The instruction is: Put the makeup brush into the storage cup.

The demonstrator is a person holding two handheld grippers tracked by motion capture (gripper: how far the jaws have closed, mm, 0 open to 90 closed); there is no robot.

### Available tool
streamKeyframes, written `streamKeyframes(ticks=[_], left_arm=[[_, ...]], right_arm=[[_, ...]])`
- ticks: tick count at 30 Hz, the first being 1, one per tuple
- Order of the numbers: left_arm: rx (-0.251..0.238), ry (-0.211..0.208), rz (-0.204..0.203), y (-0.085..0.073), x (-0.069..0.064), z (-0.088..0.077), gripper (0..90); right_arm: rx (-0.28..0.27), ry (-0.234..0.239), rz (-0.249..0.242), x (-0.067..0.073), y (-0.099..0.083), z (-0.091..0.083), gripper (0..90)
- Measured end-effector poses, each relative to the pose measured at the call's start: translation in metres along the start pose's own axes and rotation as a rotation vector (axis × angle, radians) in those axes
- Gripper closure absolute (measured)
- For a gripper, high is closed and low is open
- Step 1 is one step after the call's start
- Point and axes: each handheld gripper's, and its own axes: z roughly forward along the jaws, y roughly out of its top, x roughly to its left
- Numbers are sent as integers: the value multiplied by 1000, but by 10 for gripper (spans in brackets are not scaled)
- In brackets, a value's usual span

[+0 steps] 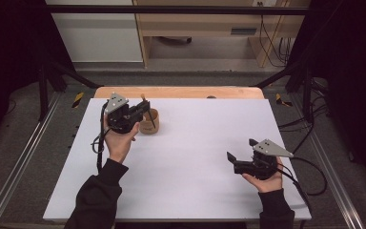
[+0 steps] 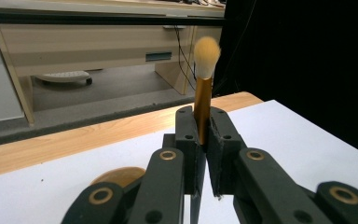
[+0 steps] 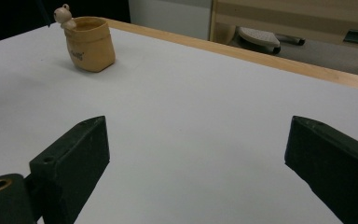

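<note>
Left gripper clamped on gold-handled makeup brush, bristles at twelve o'clock, seemingly just above tan cup, right gripper wide open, at four o'clock on white table.

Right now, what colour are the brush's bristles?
Pale cream on the brush, seen best in the left gripper view.

White tabletop, matte and rectangular, with a strip of pale wood showing along the far edge. Resting directly on it, toward the far left: a small tan pot shaped like a sack, upright, with a little bear figure on its rim. Well apart from the near right corner.
</note>
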Motion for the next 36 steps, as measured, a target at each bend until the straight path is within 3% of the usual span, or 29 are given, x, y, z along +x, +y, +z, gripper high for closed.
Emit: streamKeyframes(ticks=[19,36], left_arm=[[5,58,-8,14,17,21,833],[17,93,-27,10,32,42,833]], right_arm=[[-1,-1,2,-1,0,1,64],[5,-1,0,-1,0,2,65]])
